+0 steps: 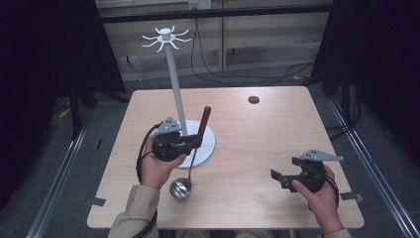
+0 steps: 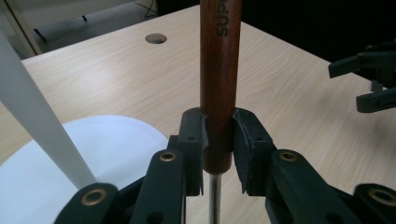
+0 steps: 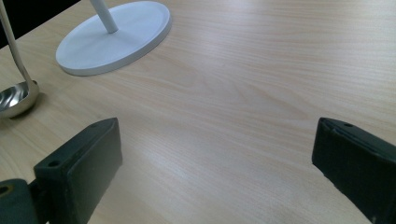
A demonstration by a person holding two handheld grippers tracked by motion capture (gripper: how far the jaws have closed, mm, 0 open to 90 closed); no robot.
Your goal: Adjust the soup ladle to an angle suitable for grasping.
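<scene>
A steel ladle with a dark wooden handle (image 1: 204, 121) stands nearly upright, its bowl (image 1: 181, 189) low over the table's front left. My left gripper (image 1: 194, 142) is shut on the lower end of that handle (image 2: 219, 88); the pads (image 2: 246, 140) press it from both sides, and the metal shaft runs down below them. A white stand with hook arms at its top (image 1: 165, 36) rises on a pole (image 1: 176, 84) from a round base (image 1: 208, 144) right behind the left gripper. My right gripper (image 1: 281, 179) hovers open at the front right, nothing between its jaws. Its view catches the ladle bowl (image 3: 16, 98) and the stand base (image 3: 116, 35).
The wooden table (image 1: 257, 134) has a round cable hole (image 1: 253, 99) near its far edge. Dark curtains stand on both sides, and cables lie on the floor behind. The right gripper (image 2: 371, 77) appears at the right edge of the left gripper view.
</scene>
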